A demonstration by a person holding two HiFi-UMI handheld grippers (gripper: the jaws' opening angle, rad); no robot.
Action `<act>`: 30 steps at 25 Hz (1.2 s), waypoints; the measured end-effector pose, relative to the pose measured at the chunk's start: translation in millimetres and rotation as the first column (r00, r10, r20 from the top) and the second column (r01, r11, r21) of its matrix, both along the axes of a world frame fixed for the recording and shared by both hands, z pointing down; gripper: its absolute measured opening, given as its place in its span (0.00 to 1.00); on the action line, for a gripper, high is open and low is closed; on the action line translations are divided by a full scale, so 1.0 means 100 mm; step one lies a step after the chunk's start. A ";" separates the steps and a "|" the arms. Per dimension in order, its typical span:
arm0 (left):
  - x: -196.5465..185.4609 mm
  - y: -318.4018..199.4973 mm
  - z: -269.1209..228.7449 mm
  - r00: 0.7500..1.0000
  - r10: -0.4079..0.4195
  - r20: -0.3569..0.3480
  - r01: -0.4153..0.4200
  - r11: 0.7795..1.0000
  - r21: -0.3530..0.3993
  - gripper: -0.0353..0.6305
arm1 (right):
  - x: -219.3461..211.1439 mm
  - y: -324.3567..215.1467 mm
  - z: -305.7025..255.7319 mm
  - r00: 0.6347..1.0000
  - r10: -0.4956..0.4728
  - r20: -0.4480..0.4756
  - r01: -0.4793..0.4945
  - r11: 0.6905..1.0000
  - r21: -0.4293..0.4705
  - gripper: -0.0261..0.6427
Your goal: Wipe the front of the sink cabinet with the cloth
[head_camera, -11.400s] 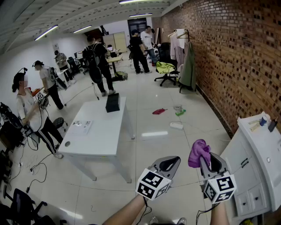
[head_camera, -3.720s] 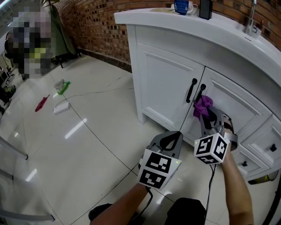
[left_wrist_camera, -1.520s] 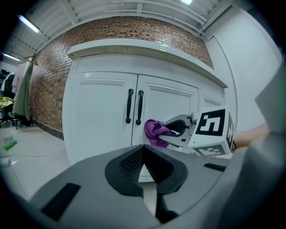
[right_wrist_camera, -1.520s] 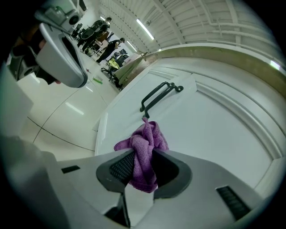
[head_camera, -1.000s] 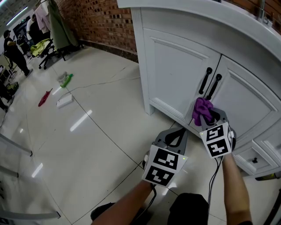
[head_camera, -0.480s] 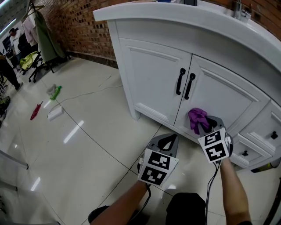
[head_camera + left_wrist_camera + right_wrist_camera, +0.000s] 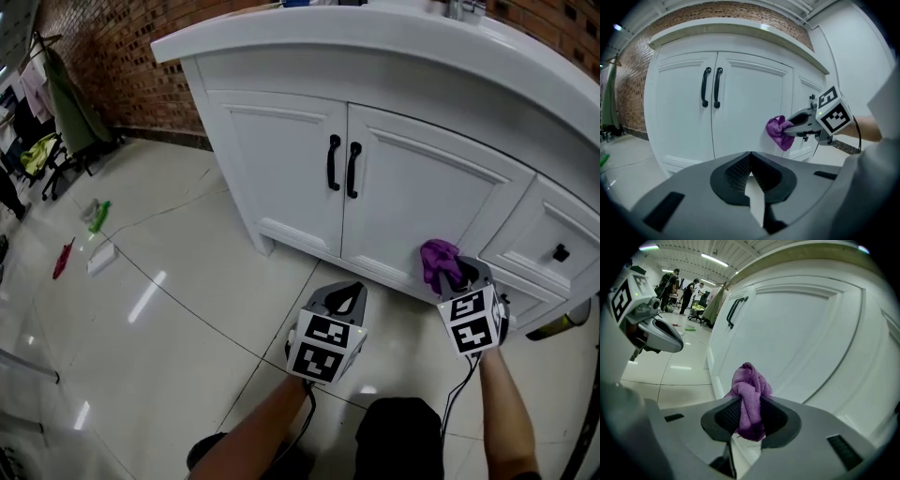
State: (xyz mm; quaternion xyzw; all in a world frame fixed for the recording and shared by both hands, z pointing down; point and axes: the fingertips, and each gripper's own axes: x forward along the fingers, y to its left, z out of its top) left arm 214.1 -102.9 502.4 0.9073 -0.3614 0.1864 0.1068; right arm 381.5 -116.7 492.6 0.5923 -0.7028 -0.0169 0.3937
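Right gripper view tells most of it: the right gripper (image 7: 751, 417) is clamped on the purple cloth (image 7: 748, 380), a bunched wad standing proud of the jaws and aimed at the white cabinet (image 7: 801, 343). From the head view, the cloth sits low by the right door (image 7: 422, 211), towards the edge next to the drawer (image 7: 548, 246) and well clear of the black handles (image 7: 341, 167). I can't tell whether it actually touches the paint or is just beside it. The left gripper (image 7: 751, 157) has its jaws together on nothing and hangs back over the floor (image 7: 169, 309), facing the doors.

That cloth looks light, soft and limp, so it will fold and drag rather than push. I'd say the grip at the middle of the wad is the sensible one, leaving a soft pad out front so no hard jaw meets the finish. The door is stiff and smooth, with raised mouldings that may snag the loose folds
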 end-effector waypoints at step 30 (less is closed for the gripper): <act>-0.26 -0.16 0.27 1.000 -0.017 -0.001 0.017 0.998 -0.063 0.06 | -0.64 -0.49 0.68 0.966 0.031 0.255 -0.003 0.994 -0.108 0.20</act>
